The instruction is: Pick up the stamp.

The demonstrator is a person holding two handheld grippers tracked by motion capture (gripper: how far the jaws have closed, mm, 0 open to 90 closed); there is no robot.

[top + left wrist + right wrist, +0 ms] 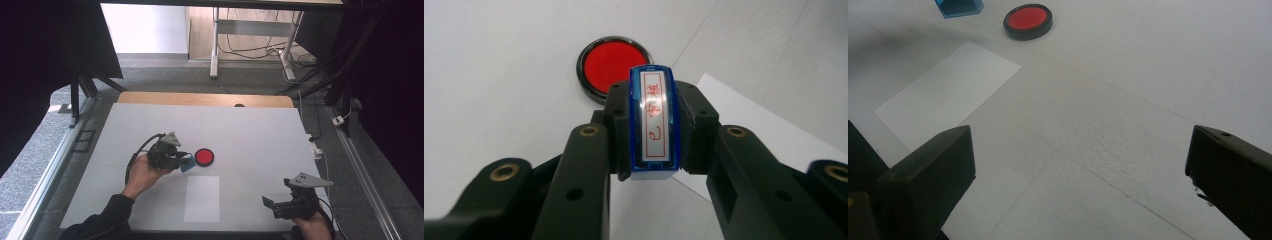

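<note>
Across the middle of the high view spreads the white table, its far edge a strip of bare wood, with grey floor and cables beyond it. Near its front edge lies a white sheet of paper, flat and upright in that view. At the front right, the right gripper hangs low above the table in the person's hand, well apart from everything else; the right gripper view looks between its two black jaws, which stand wide apart with nothing but bare table between them. Left of centre, the left gripper is clenched on a blue stamp, its pads pressing the stamp's two long sides; the stamp's top carries a white label with red characters. Just beyond the stamp, apart from it, rests a round red ink pad in a black rim, lying a little past the paper's far edge.
</note>
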